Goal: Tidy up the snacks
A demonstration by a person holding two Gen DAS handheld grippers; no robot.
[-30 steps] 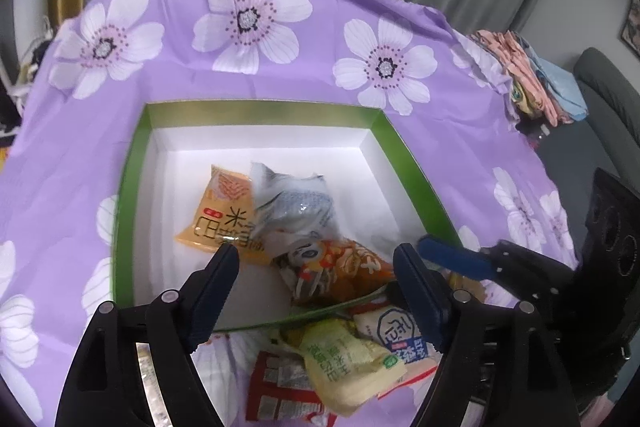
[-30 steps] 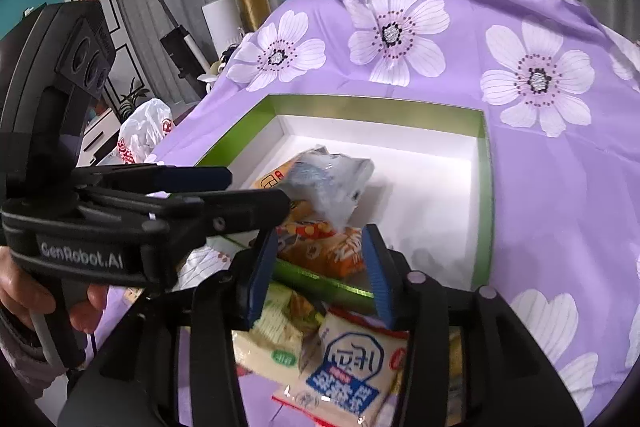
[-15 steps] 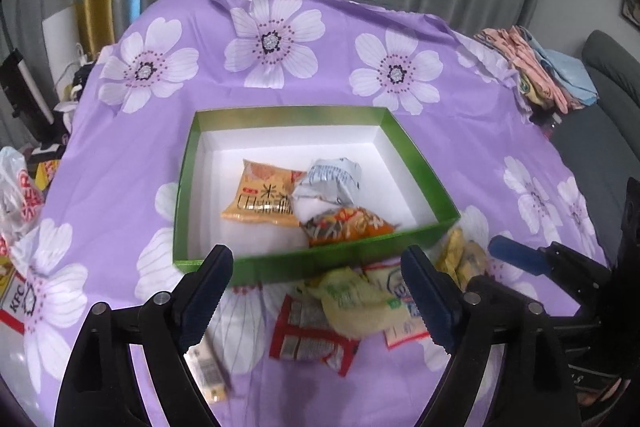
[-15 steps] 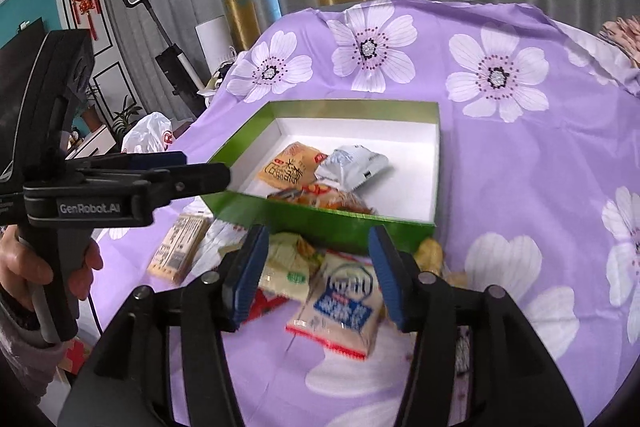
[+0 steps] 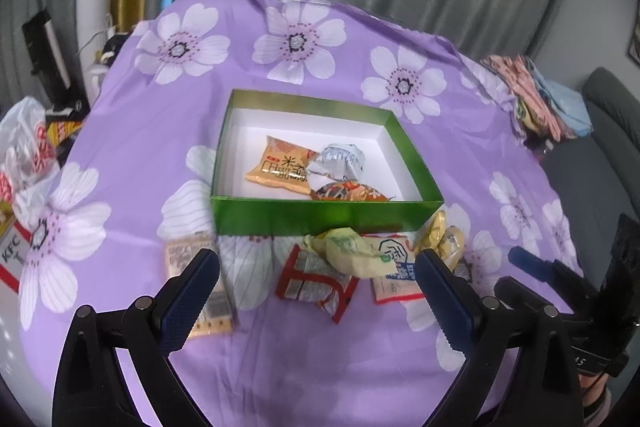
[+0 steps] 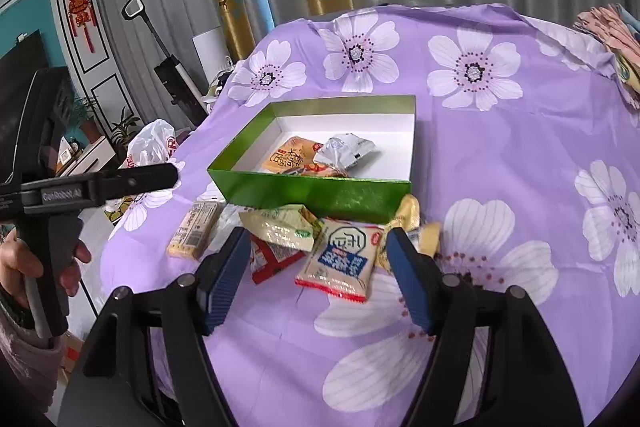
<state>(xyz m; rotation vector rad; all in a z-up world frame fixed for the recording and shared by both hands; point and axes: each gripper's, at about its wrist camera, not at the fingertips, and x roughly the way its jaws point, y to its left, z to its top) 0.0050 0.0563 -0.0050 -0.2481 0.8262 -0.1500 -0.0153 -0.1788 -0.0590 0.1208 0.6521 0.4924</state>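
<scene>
My landmark is the shallow green cardboard box with a white inside (image 5: 320, 217), which sits on the round table under a purple cloth printed with white flowers (image 5: 120, 131).

Inside the box lie three snacks close together: an orange foil packet with dark lettering (image 5: 280, 169), a crinkled silver-white packet (image 5: 340, 163) touching its right side, and a small orange patterned packet (image 5: 348, 193) against the near wall.

Just outside the box's near wall, on the cloth, the other snacks lie loose. A pale yellow-green crumpled bag (image 5: 352, 253) lies partly over a red and white packet (image 5: 316, 281) and touches a white packet with a blue label and red edge (image 6: 340, 259). By the box's near right corner sit gold-wrapped sweets (image 5: 440, 239). Off the near left corner lies a tan rectangular bar-shaped packet (image 6: 194, 231), apart from the pile.

My left tongs (image 5: 316, 301) have just been spreading and stand wide apart, with nothing between the blue pads. My right tongs (image 6: 316, 275) have also just been widening; they too grip nothing, and hang on the near side of the box above the blue-labelled packet.

Beyond the far right of the box, at the table's edge, is a stack of folded pink and blue cloths (image 5: 536, 99).
</scene>
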